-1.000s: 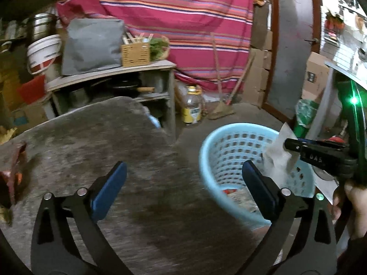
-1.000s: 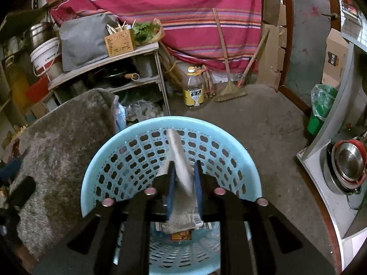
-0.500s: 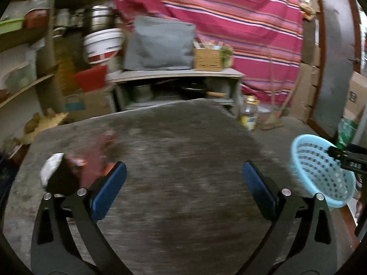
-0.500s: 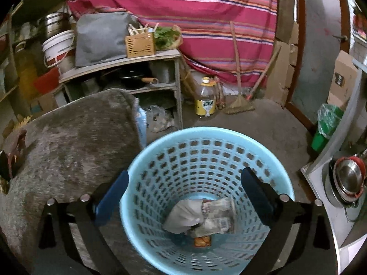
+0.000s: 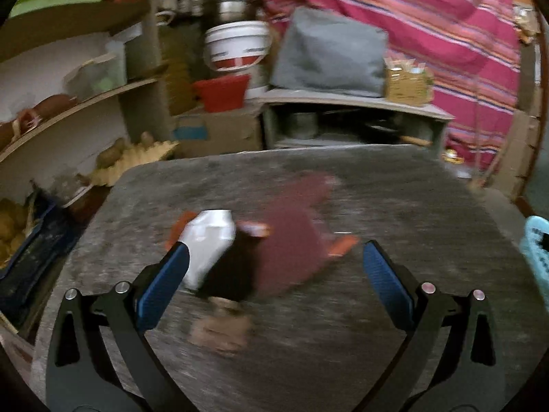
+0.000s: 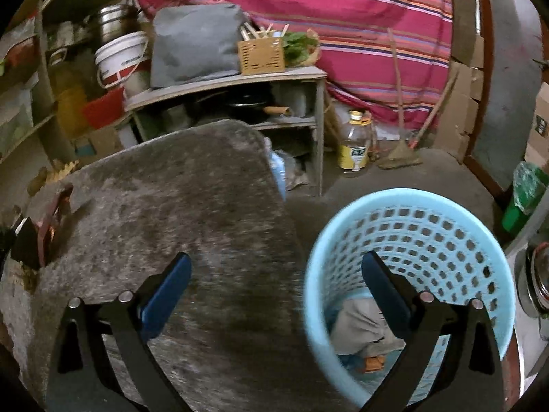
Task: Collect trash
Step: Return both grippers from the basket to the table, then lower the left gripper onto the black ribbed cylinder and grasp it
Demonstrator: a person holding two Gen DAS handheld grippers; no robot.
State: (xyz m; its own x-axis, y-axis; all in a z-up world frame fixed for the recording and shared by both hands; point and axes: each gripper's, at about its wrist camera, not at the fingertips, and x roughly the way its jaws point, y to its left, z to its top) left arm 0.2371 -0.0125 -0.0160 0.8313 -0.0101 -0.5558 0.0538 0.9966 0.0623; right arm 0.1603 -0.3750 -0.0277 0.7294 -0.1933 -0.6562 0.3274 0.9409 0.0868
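Lay just ahead of left gripper [image 5: 274,264] wide-open fingers: wrapper pile [image 5: 260,257], blurred, axis unclear. Right gripper [image 6: 278,278] open, empty, farther off.

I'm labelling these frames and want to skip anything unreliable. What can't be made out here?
- Left wrist view: the trash pile between the open left claw fingers is motion-blurred; the pieces cannot be identified.
- Left wrist view: the blue basket is cut off by the right edge.
- Right wrist view: the paper in the basket is partly hidden by the open right claw finger.
- Right wrist view: the pile is small, at the left edge.
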